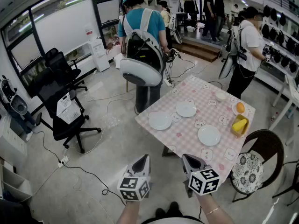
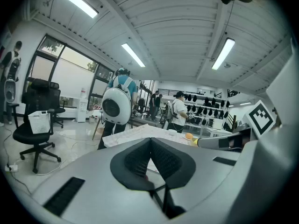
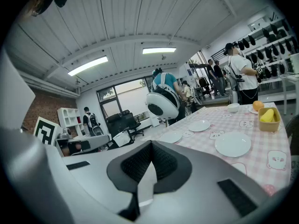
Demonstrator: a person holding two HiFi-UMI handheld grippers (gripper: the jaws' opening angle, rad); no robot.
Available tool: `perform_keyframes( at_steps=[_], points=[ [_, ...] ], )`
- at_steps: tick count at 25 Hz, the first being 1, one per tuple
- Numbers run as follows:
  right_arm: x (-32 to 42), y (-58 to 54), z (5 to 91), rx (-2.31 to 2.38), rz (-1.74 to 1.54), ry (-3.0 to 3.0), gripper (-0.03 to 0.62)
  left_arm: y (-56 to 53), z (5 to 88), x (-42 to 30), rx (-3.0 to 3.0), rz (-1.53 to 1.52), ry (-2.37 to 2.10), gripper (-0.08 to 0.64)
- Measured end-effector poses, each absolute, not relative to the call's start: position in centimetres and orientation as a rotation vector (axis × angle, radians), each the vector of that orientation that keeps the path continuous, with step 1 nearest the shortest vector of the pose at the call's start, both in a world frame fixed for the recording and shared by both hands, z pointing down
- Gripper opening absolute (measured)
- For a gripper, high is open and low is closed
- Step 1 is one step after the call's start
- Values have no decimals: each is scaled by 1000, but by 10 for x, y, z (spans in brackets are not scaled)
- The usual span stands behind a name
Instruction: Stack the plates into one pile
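Note:
Three white plates lie apart on a pink checked table (image 1: pixel 187 134): one plate (image 1: pixel 160 121) at the left, one plate (image 1: pixel 186 109) in the middle, one plate (image 1: pixel 209 135) nearer the right. In the right gripper view they are the near plate (image 3: pixel 232 144), the middle plate (image 3: pixel 199 125) and the left plate (image 3: pixel 170 137). My left gripper (image 1: pixel 144 160) and right gripper (image 1: pixel 186 159) hover side by side short of the table's near corner, both shut and empty. In the left gripper view the left gripper (image 2: pixel 150 140) has its jaws together, and the right gripper (image 3: pixel 150 145) does too.
A yellow box (image 1: pixel 239 125) with yellow fruit, a small white bowl (image 1: pixel 220 96) and a plate with an orange (image 1: pixel 239 108) sit at the table's right side. A wicker chair (image 1: pixel 254 162) stands by the right edge. A person (image 1: pixel 142 41) with a backpack stands at the far corner. Office chairs (image 1: pixel 63 104) stand left.

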State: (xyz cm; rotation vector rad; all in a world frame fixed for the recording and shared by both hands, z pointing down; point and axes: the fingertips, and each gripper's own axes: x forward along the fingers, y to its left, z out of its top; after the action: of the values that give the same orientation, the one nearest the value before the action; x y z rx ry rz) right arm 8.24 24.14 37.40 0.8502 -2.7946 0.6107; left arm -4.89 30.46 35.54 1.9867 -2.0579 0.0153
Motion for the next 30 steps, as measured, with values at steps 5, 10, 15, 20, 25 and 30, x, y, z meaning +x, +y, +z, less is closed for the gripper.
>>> perform_keyframes(
  at_steps=[5,10,15,20,25,30],
  points=[
    [76,241,375,846,621,-2798,2,305,358,-56,1976,16,-2061,20],
    [77,238,380,804,635,-2802,2,300,360,-51,1967,16,-2074,20],
    [72,243,384,756,639,-2813,5,300,365,-52,1928,4,-2085,20],
    [71,241,383,726,633,-2833,5,298,370,-49,1883,-5,-2091,20],
    [73,232,375,731,632,-2861,8,297,369,-49,1857,-12,-2115,21],
    [71,223,375,722,647,-2865,63,291,370,-55,1839,-25,-2134,35]
  ],
)
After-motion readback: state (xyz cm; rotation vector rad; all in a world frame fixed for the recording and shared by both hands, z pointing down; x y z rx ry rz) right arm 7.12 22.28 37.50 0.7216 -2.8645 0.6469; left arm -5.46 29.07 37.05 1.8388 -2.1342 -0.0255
